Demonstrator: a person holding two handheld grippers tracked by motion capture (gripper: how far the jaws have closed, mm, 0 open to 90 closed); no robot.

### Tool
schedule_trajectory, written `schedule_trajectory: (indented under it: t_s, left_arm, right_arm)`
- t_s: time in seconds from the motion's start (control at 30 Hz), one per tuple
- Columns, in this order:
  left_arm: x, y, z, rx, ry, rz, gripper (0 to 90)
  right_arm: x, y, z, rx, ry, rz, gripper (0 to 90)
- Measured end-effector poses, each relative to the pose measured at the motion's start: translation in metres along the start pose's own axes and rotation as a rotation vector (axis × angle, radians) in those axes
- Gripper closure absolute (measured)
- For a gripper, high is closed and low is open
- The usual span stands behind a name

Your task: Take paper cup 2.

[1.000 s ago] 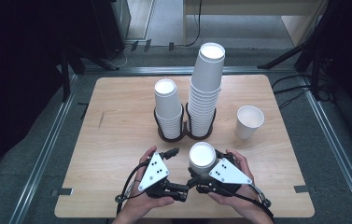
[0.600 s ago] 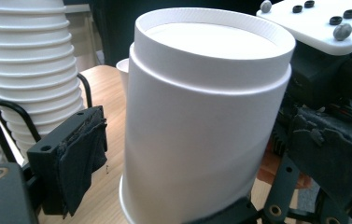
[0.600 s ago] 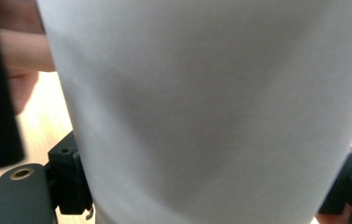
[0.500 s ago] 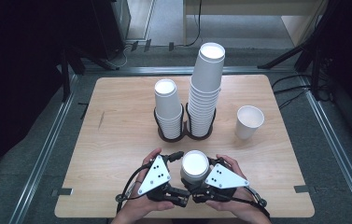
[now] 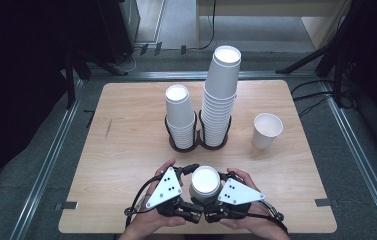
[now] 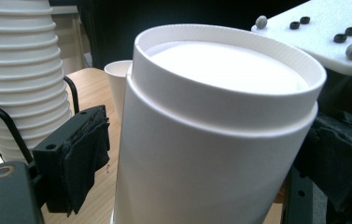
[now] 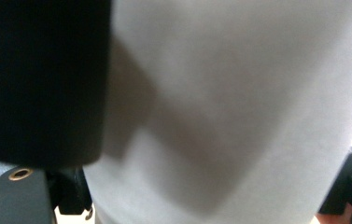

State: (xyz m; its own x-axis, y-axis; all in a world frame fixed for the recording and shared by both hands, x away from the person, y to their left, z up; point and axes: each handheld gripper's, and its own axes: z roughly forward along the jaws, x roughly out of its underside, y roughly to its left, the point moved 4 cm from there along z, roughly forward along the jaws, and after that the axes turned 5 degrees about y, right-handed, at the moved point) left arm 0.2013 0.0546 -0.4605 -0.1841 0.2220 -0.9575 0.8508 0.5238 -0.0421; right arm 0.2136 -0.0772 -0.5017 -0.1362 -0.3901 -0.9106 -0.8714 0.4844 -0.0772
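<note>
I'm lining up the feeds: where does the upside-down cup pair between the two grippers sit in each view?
High view: the cup pair stands bottom centre, between both grippers.
Left gripper view: it takes up the centre, base on top.
Right gripper view: its white wall is pressed close, blurred.
Shared landmark: the tall cup stack, at far left in the left gripper view.

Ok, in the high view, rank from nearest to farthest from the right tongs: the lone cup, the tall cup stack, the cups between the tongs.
1. Nested cups, right beside the right tongs.
2. Lone cup, upright, far right.
3. Tall stack, rear centre in its holder; close to the lone cup's distance.
</note>
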Motion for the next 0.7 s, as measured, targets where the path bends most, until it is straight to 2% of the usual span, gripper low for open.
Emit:
schedule_trajectory:
  t_s: [0.03, 0.17, 0.23, 0.43, 0.53, 0.7]
  left_arm:
    - [-0.0003, 0.0002, -0.0005, -0.004, -0.003, 0.002, 13.2]
    - [0.0007, -0.0001, -0.0002, 0.003, 0.003, 0.004, 14.8]
    - [0.0004, 0.0, -0.0012, 0.008, -0.001, 0.005, 19.1]
    - [0.0002, 0.0006, -0.0012, 0.021, 0.002, -0.014, 20.3]
    - [0.0003, 0.0009, -0.0007, 0.029, 0.004, -0.018, 20.9]
    - [-0.0009, 0.0046, -0.0027, 0.045, -0.012, -0.049, 21.6]
  right_arm:
    - [0.0001, 0.0003, 0.0002, -0.003, 0.001, -0.002, 15.7]
    - [0.0014, 0.0006, 0.0003, -0.009, 0.007, -0.015, 15.5]
    - [0.002, -0.0003, 0.0006, -0.009, 0.008, -0.017, 15.3]
    - [0.0034, -0.0013, -0.0006, -0.025, -0.002, -0.02, 13.5]
    - [0.0046, -0.0012, -0.0012, -0.017, -0.009, -0.023, 11.8]
    - [0.0049, -0.0012, -0.0023, -0.01, -0.031, -0.009, 9.4]
